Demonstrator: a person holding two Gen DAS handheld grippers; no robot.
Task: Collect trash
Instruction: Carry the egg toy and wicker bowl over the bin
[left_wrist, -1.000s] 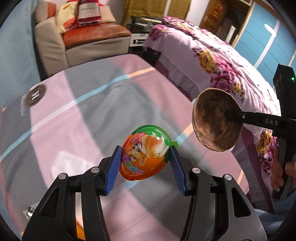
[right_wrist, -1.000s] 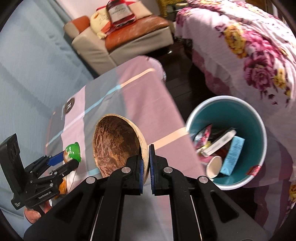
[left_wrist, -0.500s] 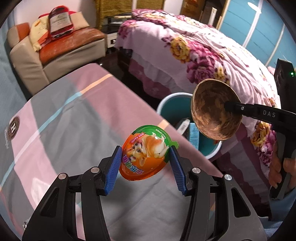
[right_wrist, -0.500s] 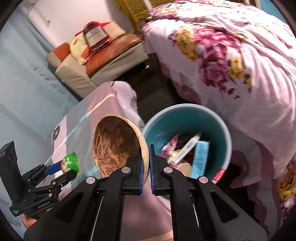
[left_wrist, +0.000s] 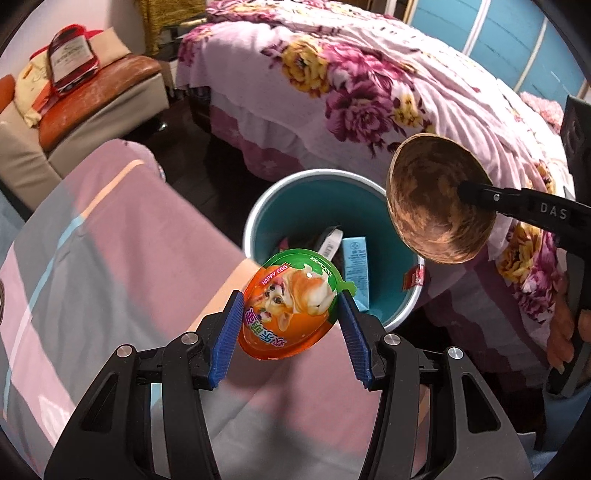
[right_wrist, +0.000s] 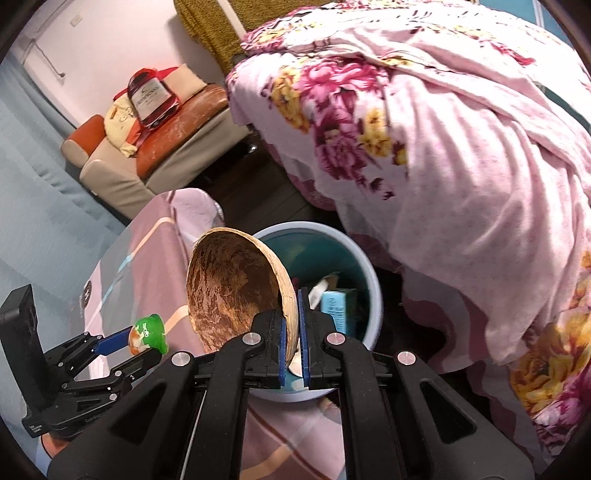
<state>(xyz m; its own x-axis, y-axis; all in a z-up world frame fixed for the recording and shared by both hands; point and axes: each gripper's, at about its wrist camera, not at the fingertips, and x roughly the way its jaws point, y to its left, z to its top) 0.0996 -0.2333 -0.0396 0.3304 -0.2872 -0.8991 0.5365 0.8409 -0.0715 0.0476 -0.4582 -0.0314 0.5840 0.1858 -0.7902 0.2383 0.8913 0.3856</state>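
Left wrist: egg pack (left_wrist: 290, 306) upright, green tip up

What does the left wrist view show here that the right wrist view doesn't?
Left wrist only: the dog picture on the egg-shaped toy pack held in the left tool, and the person's right hand. Right wrist only: the right tool pinching the coconut shell's rim edge-on. Both: the teal bin with rubbish inside, the shell, the pack, the floral bed.

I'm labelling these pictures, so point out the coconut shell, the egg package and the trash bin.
coconut shell (right_wrist: 229, 284), right wrist view, inner hollow.
egg package (left_wrist: 291, 306), left wrist view, printed front.
trash bin (left_wrist: 295, 206), left wrist view, inner wall.
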